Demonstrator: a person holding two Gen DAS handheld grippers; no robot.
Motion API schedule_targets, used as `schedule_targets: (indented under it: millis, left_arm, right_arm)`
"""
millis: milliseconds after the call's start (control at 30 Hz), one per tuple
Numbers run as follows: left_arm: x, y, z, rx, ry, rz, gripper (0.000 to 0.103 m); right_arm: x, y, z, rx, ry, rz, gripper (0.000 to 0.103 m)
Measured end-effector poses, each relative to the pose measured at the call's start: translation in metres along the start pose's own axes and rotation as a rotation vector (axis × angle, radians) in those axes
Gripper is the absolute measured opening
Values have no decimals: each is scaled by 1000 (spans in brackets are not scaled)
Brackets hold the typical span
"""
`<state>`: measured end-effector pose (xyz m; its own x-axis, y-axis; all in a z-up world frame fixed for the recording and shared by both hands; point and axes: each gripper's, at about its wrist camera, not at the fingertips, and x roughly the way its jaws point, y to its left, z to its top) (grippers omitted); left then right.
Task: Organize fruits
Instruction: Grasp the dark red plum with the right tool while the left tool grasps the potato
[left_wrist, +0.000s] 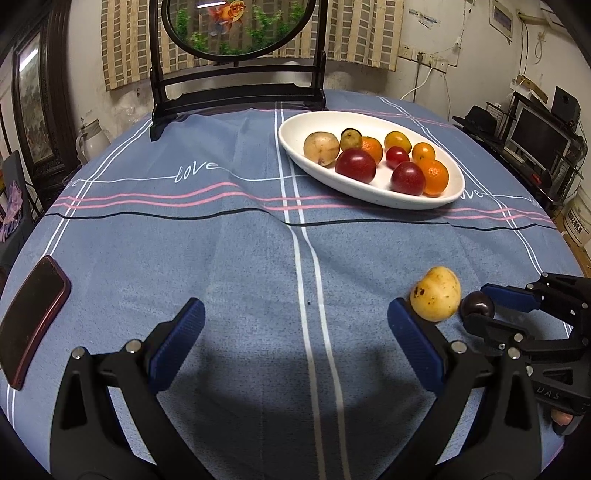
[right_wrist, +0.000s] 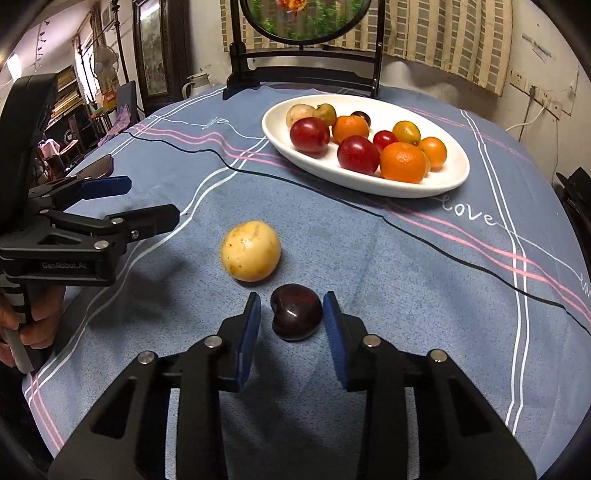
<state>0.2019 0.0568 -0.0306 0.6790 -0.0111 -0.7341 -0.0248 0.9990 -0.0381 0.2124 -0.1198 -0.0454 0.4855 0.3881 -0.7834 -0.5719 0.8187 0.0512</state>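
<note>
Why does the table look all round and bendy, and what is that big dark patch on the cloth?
Both views use a fisheye lens, so the tablecloth stripes curve and the corners go black. In the left wrist view, the dark patch is the left tool casting its shadow. In the right wrist view, lamp glare shines on the dark cherry between the right tool fingers.
</note>
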Motion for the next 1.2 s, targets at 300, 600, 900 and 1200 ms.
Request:
schedule_targets:
  millis: [300, 600, 900, 1200]
  left_arm:
    - [1, 0, 0, -3, 5, 2, 101]
    - [-7, -26, -3, 102, -16, -182, 91]
    - [13, -68, 6, 199, 41, -288, 67]
    - [27, -76, 6, 198, 89, -280, 53]
  right_arm:
    - [2, -3, 0, 14, 4, 7, 28]
    - [-10, -33, 0, 151, -41, -10, 28]
    - [-13, -43, -2, 199, -49, -11, 28]
    - [-14, -45, -3, 205, -49, -12, 28]
